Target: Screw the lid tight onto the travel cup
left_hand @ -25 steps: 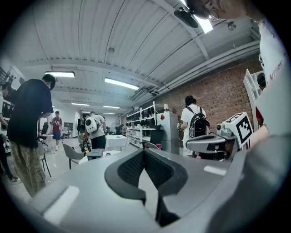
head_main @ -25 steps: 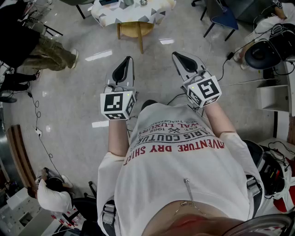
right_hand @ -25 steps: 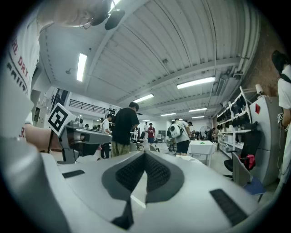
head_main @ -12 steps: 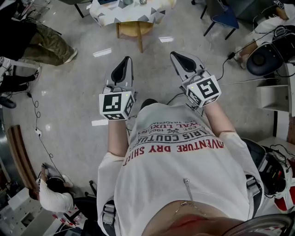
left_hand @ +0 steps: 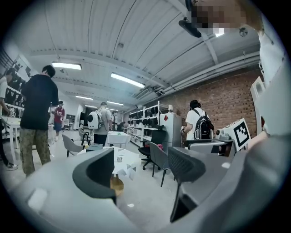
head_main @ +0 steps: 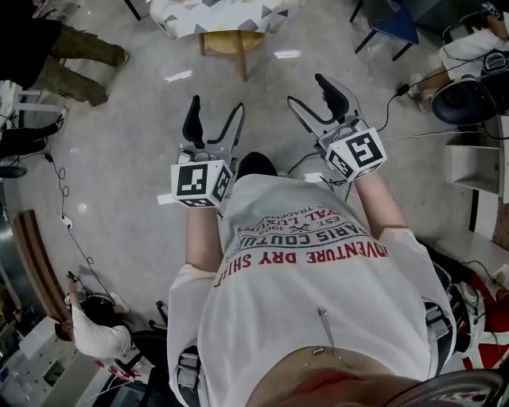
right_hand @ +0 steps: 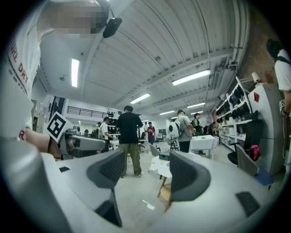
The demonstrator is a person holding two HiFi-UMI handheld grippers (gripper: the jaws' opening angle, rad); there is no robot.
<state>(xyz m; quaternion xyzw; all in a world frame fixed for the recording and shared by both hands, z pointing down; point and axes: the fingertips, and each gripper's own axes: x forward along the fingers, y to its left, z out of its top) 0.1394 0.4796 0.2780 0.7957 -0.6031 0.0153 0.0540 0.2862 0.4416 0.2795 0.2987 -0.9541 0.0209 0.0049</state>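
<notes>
I cannot make out a travel cup or lid for certain. A small round thing [left_hand: 119, 159], too small to identify, sits on the patterned-cloth table [head_main: 219, 13] ahead of me. My left gripper [head_main: 213, 123] is held out over the floor in front of my chest. Its jaws are opening, with nothing between them [left_hand: 142, 170]. My right gripper [head_main: 316, 102] is beside it at the same height. Its jaws are also opening and empty [right_hand: 148, 175]. Both point toward the table [right_hand: 160, 167] and are well short of it.
A person in dark top and olive trousers [head_main: 56, 48] stands at the far left. Another person [head_main: 94, 338] sits low at the lower left. A blue chair [head_main: 388, 25], cables and equipment [head_main: 469, 87] are at the right. Shelves and more people fill the room beyond [left_hand: 102, 123].
Both grippers' jaws have gone from shut to spread wide. The view has shifted, so the table sits higher in the picture.
</notes>
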